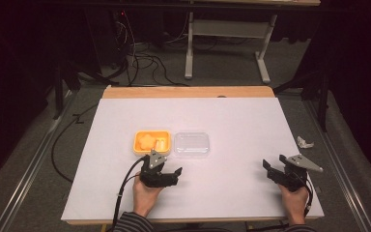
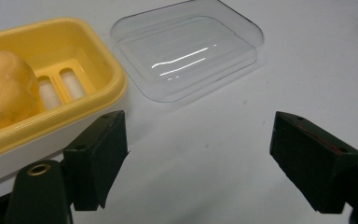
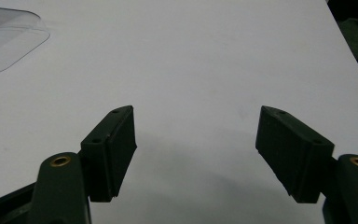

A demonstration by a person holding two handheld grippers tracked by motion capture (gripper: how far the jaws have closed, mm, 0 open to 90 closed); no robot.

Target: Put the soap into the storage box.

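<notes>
A yellow soap dish [image 1: 151, 141] sits mid-table, holding an orange-yellow soap bar [image 1: 147, 140] at its left end. In the left gripper view the dish [image 2: 70, 70] shows slots in its floor beside the soap [image 2: 4, 88]. A clear plastic lid [image 1: 191, 143] lies flat just right of the dish, also in the left gripper view [image 2: 186, 51] and at the corner of the right gripper view [image 3: 4, 39]. My left gripper [image 1: 166, 166] is open just in front of the dish, its jaws wide [image 2: 198, 149] and empty. My right gripper [image 1: 274, 166] is open over bare table [image 3: 196, 149] at the right.
The white table top [image 1: 232, 188] has a wooden far edge [image 1: 188, 92]. A crumpled white scrap [image 1: 304, 142] lies on the floor off the right side. Cables [image 1: 145, 60] and a desk frame [image 1: 227, 38] stand beyond the far edge.
</notes>
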